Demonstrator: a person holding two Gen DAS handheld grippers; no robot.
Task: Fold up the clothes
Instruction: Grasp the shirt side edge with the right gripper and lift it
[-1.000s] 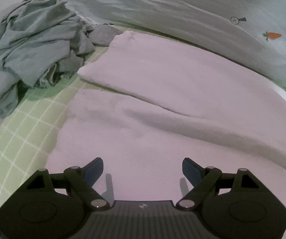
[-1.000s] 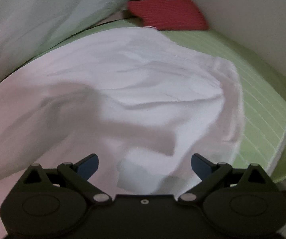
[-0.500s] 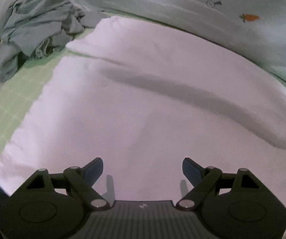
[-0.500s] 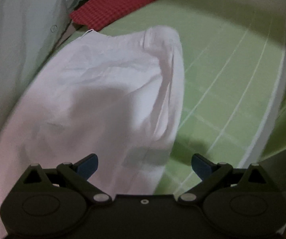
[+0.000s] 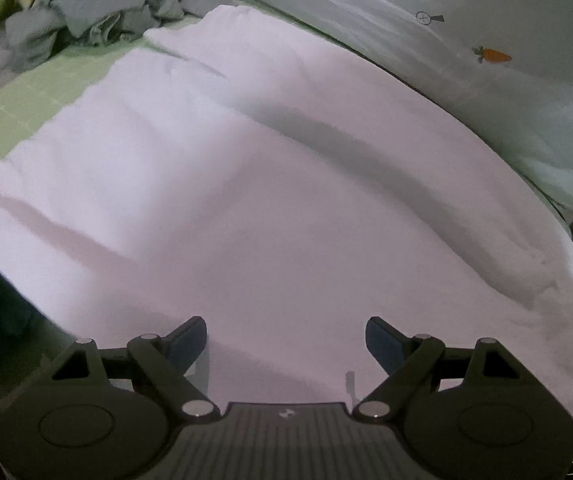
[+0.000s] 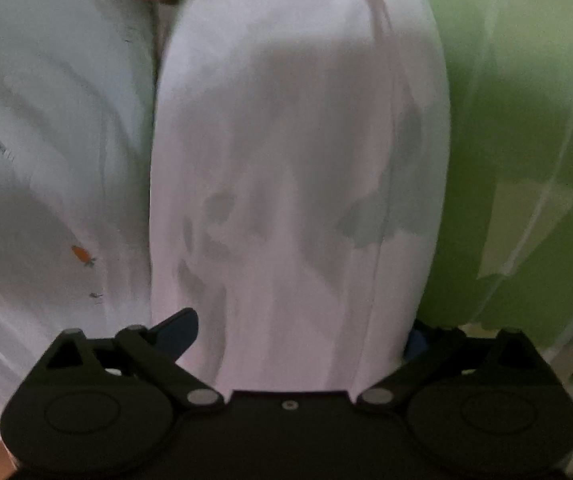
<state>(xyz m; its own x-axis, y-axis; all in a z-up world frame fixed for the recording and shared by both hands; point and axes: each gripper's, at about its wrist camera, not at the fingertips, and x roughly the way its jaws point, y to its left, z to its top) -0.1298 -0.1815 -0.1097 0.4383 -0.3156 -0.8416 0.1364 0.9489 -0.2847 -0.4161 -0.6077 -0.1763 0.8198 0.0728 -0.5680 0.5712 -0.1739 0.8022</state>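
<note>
1. Left gripper [image 5: 286,336] fingers gape wide, holding nothing; the white garment [image 5: 270,184] spreads ahead of them.
2. Right gripper [image 6: 298,328] fingers are spread, cloth bunched between.
3. A loose closing bite could drop a layer, skewing the fold.

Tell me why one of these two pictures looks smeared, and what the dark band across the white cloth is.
Right wrist view: motion blur streaks the white garment and the carrot-print fabric. Left wrist view: sharper; the dark band is a shadow along a soft fold in the garment. Both views are dim and bowed by the fisheye lens, with dark corners.
</note>
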